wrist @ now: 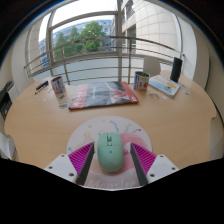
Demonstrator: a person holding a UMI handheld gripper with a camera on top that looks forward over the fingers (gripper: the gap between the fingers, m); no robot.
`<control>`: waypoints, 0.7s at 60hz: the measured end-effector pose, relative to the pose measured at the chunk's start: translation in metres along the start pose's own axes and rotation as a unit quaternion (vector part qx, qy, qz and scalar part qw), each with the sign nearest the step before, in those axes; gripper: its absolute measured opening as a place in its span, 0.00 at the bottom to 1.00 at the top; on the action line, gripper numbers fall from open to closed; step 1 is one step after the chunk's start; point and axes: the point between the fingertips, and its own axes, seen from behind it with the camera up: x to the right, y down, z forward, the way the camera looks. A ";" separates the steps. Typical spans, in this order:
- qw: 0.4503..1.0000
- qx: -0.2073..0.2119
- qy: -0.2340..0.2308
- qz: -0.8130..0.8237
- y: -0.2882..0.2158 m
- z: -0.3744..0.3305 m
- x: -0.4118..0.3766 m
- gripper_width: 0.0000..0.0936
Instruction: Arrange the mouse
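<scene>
A mint-green mouse (109, 151) lies on a round white and pink mouse pad (110, 124) on a round wooden table (45, 118). My gripper (110, 149) is over the pad with the mouse between its two fingers. The left pad (82, 158) and right pad (141, 157) flank the mouse very closely, with a thin strip of the mouse pad showing at the right side. The mouse seems to rest on the mouse pad. The fingers are open about it.
A red magazine (102, 95) lies beyond the mouse pad at mid-table. A cup (141, 79), a book (165, 86) and a dark upright object (176, 68) stand at the far right. A small box (58, 88) stands at the far left. A railing and windows lie beyond the table.
</scene>
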 end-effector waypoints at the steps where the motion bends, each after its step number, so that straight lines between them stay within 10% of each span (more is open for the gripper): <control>1: 1.000 0.003 0.001 -0.002 -0.002 -0.004 0.000 0.84; 42: 0.995 0.084 0.038 -0.040 0.053 -0.332 -0.012 0.90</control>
